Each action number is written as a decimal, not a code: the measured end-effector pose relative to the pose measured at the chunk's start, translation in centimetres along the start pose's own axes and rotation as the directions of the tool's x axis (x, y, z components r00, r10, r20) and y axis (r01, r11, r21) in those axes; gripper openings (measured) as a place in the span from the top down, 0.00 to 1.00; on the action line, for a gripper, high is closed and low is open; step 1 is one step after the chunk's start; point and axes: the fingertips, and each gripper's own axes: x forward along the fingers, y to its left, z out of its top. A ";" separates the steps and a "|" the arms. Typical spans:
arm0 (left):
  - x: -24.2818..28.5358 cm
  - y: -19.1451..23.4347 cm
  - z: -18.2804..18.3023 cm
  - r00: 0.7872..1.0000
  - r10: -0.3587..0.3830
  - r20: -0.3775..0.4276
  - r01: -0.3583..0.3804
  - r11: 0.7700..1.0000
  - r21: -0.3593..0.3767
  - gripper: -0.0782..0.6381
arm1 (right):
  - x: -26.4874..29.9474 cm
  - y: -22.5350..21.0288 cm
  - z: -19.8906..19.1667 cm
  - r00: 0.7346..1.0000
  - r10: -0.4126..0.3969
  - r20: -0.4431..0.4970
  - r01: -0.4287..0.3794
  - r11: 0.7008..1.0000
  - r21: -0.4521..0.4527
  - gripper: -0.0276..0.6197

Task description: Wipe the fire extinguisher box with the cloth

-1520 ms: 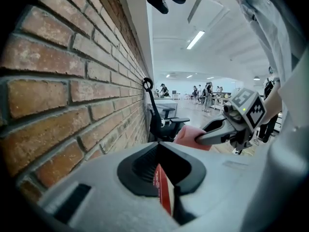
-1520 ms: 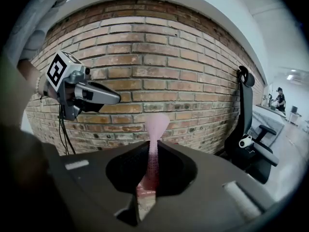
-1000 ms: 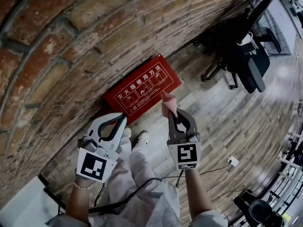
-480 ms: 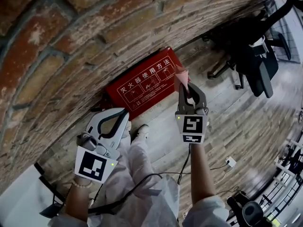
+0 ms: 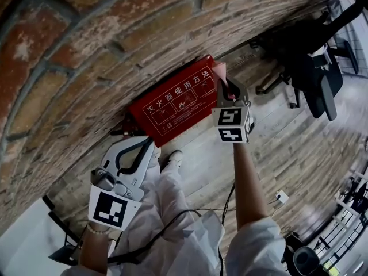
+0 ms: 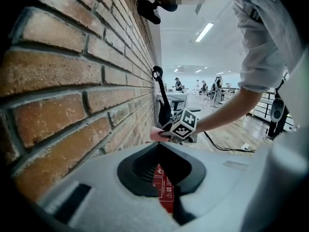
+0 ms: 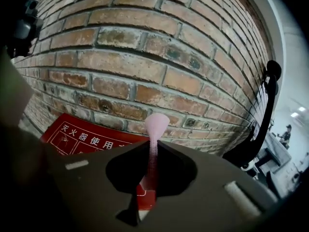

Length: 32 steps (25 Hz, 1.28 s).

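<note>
1. The right claw (image 5: 225, 85) is clamped on the cloth (image 5: 219, 69). The right gripper view shows a thin pink fold pinched between the jaws, and only a small flared end sticks out past the tips.
2. That end sits at the right-hand end of the fire extinguisher box (image 5: 172, 102), by the edge nearest the brick wall (image 5: 86, 50). No view settles whether cloth and lid are touching.
3. The likely risks are:
   - So little cloth is exposed that a firm press could put the hard jaw tips on the printed red lid instead of the fabric.
   - The pinch is narrow, so drag could pull the cloth free.
   - Drifting towards the wall would wipe rough brick and snag the cloth.
4. The box lies on the wooden floor (image 5: 276, 148), with one long side against the wall, so the wall is the hard limit. The lid's length towards the left end looks open for a sweep.
5. The left claw (image 5: 150, 145) has its jaws together on nothing. It hangs near the box's left front corner, where it could block the end of a full stroke.
6. The person's shoes (image 5: 171, 160) stand just beside the front edge. The office chair (image 5: 316, 68) is well apart.
</note>
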 end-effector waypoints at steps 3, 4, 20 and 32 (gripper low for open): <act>-0.1 -0.1 -0.5 1.000 0.005 -0.012 -0.006 1.000 -0.011 0.89 | 1.7 -0.7 -0.1 0.999 -0.022 -0.026 0.022 1.000 -0.019 0.91; -0.1 -0.1 -0.6 1.000 0.009 -0.011 -0.009 1.000 -0.014 0.89 | 2.2 -0.9 -0.2 0.999 -0.028 -0.033 0.027 0.999 -0.031 0.91; -0.3 1.0 -3.3 0.998 0.045 -0.051 -0.047 0.998 -0.034 0.89 | 8.1 0.3 -1.8 0.991 -0.015 -0.135 -0.008 0.985 -0.174 0.91; -0.2 1.2 -3.9 0.997 0.057 -0.056 -0.060 0.997 -0.052 0.89 | 9.0 3.7 -2.6 0.984 0.093 -0.155 -0.102 0.993 -0.051 0.91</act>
